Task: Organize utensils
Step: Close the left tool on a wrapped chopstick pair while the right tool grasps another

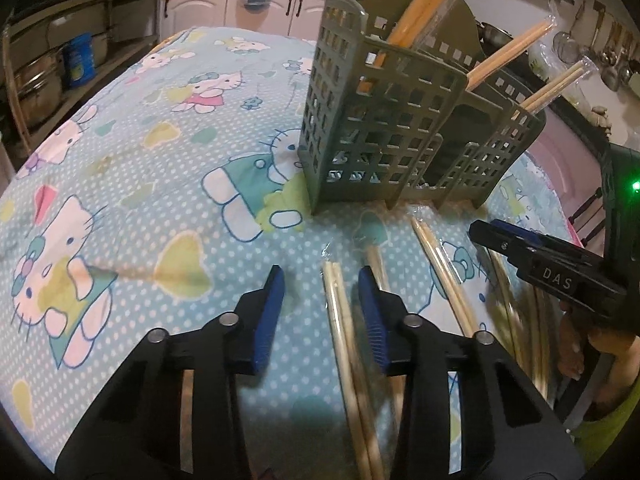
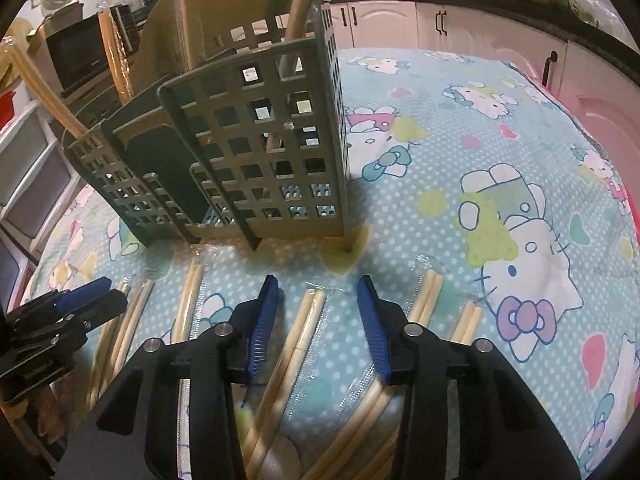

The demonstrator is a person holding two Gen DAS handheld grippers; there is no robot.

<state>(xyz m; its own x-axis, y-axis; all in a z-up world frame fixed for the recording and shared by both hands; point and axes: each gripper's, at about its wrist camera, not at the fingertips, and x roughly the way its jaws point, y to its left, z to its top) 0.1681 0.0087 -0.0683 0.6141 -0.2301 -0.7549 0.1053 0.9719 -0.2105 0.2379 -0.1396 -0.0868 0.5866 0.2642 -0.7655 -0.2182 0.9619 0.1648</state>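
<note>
A grey-green slotted utensil caddy (image 1: 392, 128) (image 2: 248, 152) stands on the cartoon-cat tablecloth (image 1: 160, 128). Wrapped chopsticks (image 1: 424, 4) stick up out of its compartments. Several more wrapped chopstick pairs lie flat in front of it. My left gripper (image 1: 320, 284) is open and low over the cloth, straddling one pair (image 1: 338, 312) that lies close to its right finger without being pinched. My right gripper (image 2: 318, 288) is open too, with another pair (image 2: 306, 320) between its fingers and untouched. Each gripper shows in the other's view: the right (image 1: 500, 240) and the left (image 2: 96, 296).
Further chopstick pairs lie to the right (image 2: 426, 296) and left (image 2: 188, 300) of my right gripper. A hand (image 1: 576, 356) holds the right gripper. White cabinets (image 2: 384, 20) run along the back, and pots (image 1: 36, 80) sit on shelves at the left.
</note>
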